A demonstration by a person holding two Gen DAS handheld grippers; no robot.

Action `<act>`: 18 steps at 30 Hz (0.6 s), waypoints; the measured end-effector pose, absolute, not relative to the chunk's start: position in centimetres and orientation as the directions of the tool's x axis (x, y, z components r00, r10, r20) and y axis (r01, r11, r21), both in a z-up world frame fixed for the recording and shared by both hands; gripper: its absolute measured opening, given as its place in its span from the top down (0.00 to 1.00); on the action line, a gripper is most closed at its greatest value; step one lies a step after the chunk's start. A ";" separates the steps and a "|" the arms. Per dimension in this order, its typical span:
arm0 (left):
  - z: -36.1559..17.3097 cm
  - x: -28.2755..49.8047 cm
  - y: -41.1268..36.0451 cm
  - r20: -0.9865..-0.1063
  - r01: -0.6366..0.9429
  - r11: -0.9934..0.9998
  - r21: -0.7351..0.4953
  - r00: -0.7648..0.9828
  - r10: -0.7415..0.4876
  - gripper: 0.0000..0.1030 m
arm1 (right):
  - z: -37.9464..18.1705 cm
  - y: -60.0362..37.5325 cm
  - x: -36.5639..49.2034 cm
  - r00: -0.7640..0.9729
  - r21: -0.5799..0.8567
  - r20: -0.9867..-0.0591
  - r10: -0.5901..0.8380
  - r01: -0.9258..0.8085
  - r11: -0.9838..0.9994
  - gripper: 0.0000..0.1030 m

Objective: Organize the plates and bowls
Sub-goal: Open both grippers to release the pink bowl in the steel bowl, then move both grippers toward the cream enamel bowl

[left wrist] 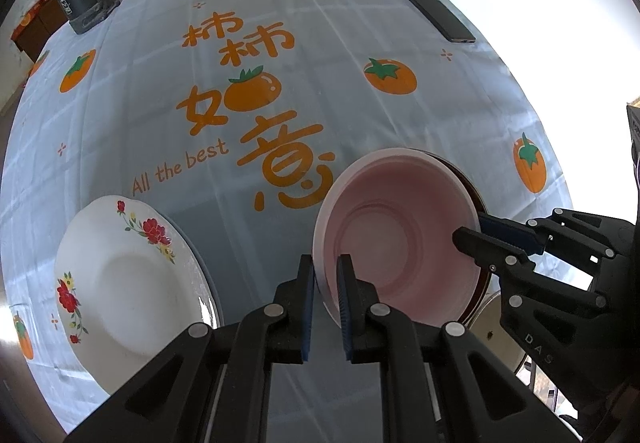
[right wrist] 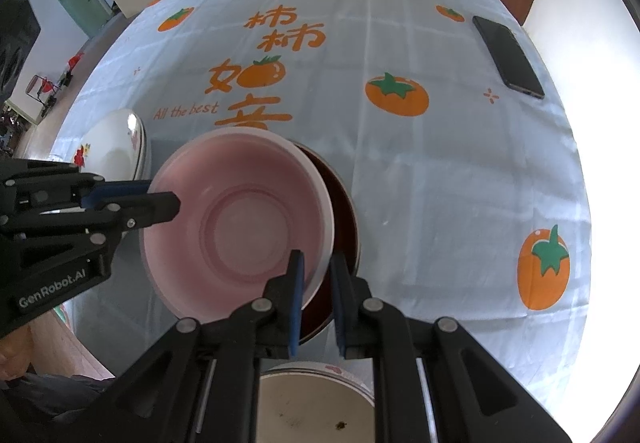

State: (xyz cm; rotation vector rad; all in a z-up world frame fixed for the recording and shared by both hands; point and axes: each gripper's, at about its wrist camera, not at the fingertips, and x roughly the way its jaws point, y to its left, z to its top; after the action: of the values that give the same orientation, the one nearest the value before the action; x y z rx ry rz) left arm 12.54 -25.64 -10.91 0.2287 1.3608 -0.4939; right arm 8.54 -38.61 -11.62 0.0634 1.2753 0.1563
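Pink bowl held over dark bowl; stacking unfinished.

We find the left gripper [left wrist: 325, 299] and right gripper [right wrist: 316, 293] each clamped on the pink bowl [right wrist: 240, 223], tilted above the dark bowl [right wrist: 340, 219]. 1 floral plate [left wrist: 128, 283] remains apart.

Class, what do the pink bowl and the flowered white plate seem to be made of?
Pink bowl: probably plastic, with a matte, faintly translucent wall and soft moulded rings in its base. Flowered white plate: likely glazed ceramic or porcelain, though melamine is possible; glossy surface, bright glare at the rim, printed red flowers.
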 end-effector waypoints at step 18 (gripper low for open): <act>-9.4 11.2 -24.5 -0.955 0.442 0.886 -0.140 0.175 -0.238 0.54 | -9.8 -38.6 6.9 0.351 0.178 -0.915 0.197 -0.084 0.980 0.34</act>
State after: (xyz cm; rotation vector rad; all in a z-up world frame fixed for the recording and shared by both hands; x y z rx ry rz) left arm 11.16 -24.52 -9.37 0.1840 1.3103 -0.4851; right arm 6.88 -38.64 -9.76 0.1061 1.1986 0.1822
